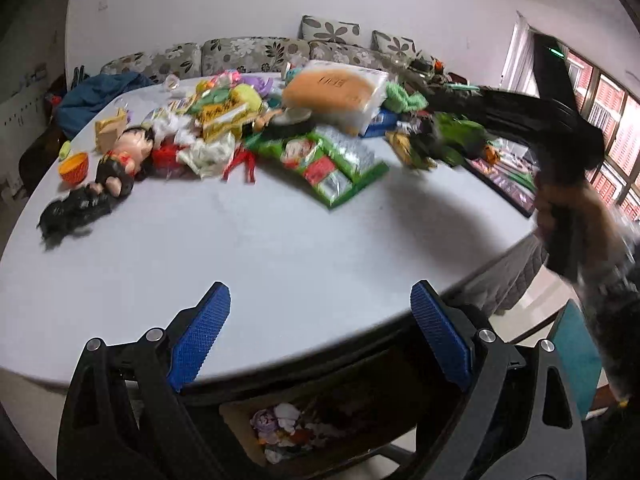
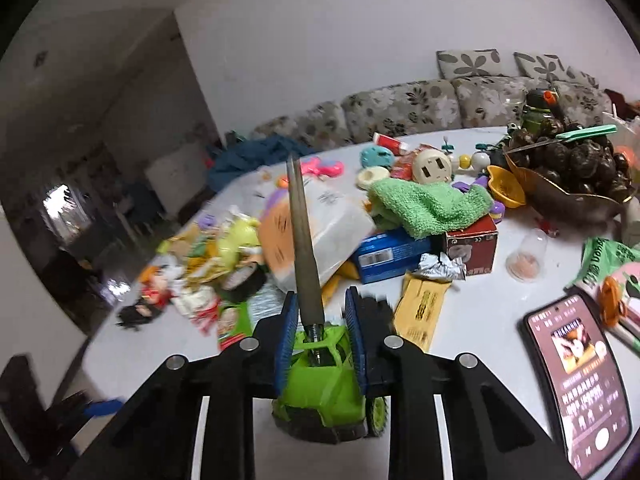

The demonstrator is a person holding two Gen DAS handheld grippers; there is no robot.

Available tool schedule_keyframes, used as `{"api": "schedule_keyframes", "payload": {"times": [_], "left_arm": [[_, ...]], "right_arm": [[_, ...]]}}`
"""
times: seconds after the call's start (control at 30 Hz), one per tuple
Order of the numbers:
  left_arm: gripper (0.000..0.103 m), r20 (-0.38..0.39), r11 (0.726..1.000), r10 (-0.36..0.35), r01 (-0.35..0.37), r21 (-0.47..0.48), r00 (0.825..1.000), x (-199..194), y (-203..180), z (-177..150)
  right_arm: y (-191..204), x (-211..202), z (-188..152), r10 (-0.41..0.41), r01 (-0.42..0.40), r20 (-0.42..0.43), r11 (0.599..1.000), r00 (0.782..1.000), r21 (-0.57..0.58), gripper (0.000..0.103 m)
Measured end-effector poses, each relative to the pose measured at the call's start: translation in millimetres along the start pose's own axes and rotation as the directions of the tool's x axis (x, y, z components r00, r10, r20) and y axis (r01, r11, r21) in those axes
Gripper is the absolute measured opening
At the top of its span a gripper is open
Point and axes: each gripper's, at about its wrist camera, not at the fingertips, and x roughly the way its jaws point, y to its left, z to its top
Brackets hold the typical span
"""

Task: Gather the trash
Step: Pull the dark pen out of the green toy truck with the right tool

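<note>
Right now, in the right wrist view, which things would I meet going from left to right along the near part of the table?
Green toy car held in the right hand-held gripper → yellow packet → clear plastic cup → phone with its screen lit.

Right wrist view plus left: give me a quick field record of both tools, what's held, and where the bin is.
right tool: shut on green toy car
toy car: long grey rod sticks up from it
left tool: open, empty, over table edge
bin: below table edge, trash inside
phone: lit, on table
</note>
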Motion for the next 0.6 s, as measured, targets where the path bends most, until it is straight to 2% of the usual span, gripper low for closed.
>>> {"api": "schedule_keyframes", "payload": {"times": [0.07,0.13,0.23,0.33,0.5,0.6], "left_arm": [[0.089,0.015,1.0,-0.003,0.003,-0.005,1.0,6,-2,12],[0.089,0.014,1.0,0.006,-0.006,-0.023,1.0,20,-3,25],[0.089,-0.02,0.997,0.005,-0.007,-0.082,1.0,41,-2,38],[0.089,-0.015,0.996,0.006,-0.008,-0.094,1.0,45,-6,38],[0.089,-0.013,0.999,0.044,-0.044,-0.026,0.999,47,-19,38],[0.089,-0.009,0.999,0.046,-0.046,-0.026,0.999,47,-18,39]], "right_arm": [[1,-1,4,0.006,-0.006,-0.005,1.0,1.0,0.007,0.011],[-4,6,1,-0.047,0.047,-0.045,0.999,0.998,-0.015,0.011],[-23,27,-14,-0.07,0.071,-0.129,0.997,0.989,0.005,0.012],[-36,34,-34,-0.059,0.066,-0.164,0.997,0.985,0.037,0.012],[-43,28,-31,-0.021,0.031,-0.139,0.997,0.99,0.076,0.011],[-43,18,-27,0.018,-0.006,-0.127,0.996,0.992,0.091,0.011]]}}
